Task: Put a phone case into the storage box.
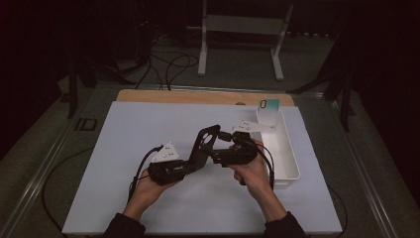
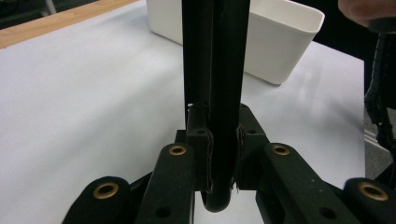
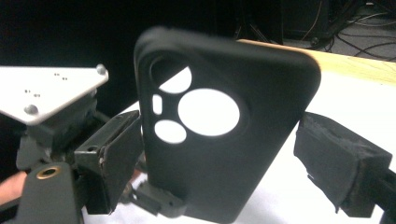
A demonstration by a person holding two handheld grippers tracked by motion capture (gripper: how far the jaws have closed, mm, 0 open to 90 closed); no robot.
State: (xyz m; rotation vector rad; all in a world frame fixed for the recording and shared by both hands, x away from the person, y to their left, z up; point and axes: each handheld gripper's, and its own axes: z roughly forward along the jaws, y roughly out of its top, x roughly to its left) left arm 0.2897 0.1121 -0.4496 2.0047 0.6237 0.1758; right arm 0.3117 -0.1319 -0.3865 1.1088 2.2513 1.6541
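Note:
A black phone case (image 1: 205, 144) with round camera cut-outs is held upright above the white mat. My left gripper (image 1: 192, 164) is shut on its lower end; in the left gripper view the case (image 2: 215, 70) stands edge-on between the pads of that gripper (image 2: 222, 156). My right gripper (image 1: 214, 150) comes in from the right with its jaws open on either side of the case. In the right gripper view the case (image 3: 219, 135) faces the camera between the wide-apart pads of the right gripper (image 3: 229, 161), which do not touch it.
A long white bin (image 1: 286, 151) lies at the right of the mat, with a cyan card (image 1: 270, 105) standing at its far end. The bin (image 2: 280, 44) is beyond the case. A wooden table edge (image 1: 198, 96) runs along the back.

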